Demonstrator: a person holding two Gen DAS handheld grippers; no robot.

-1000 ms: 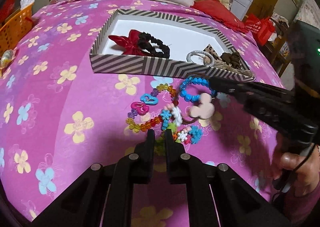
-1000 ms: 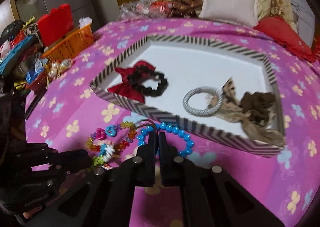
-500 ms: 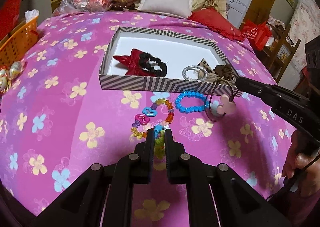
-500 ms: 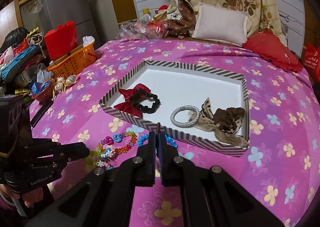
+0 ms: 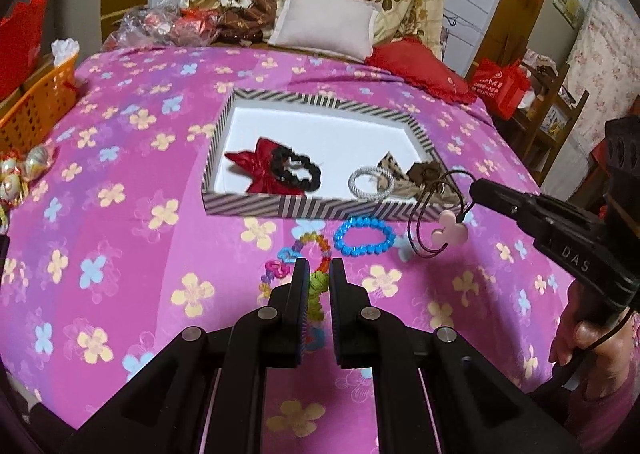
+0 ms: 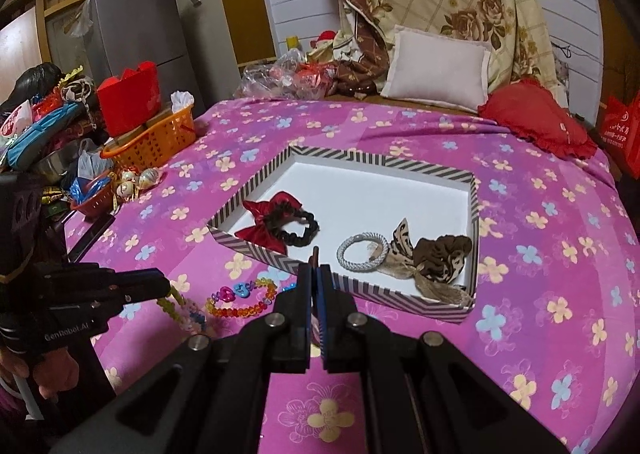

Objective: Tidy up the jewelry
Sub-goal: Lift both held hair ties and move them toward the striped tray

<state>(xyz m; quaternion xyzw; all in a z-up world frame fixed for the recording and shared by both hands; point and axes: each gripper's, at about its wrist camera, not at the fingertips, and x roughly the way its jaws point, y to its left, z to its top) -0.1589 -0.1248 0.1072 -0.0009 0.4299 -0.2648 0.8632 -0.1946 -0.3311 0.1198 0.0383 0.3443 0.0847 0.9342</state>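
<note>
Pink flowered bedspread (image 5: 120,213) carries a striped shallow box (image 5: 280,207) holding a red-bowed black scrunchie (image 5: 280,169), a silver ring band (image 5: 370,181) and a brown leopard scrunchie (image 6: 438,254). From the left wrist, the right gripper (image 5: 474,187) at 3 o'clock is clamped on a thin dark cord with a pale pink mouse-shaped charm (image 5: 448,232), dangling over the box's near corner; the right wrist view hides that charm behind its own fingers. The left gripper (image 5: 316,274) pinches a green beaded strand (image 5: 316,290), its lower end hidden. A blue bead bracelet (image 5: 364,236) lies just before the box.
</note>
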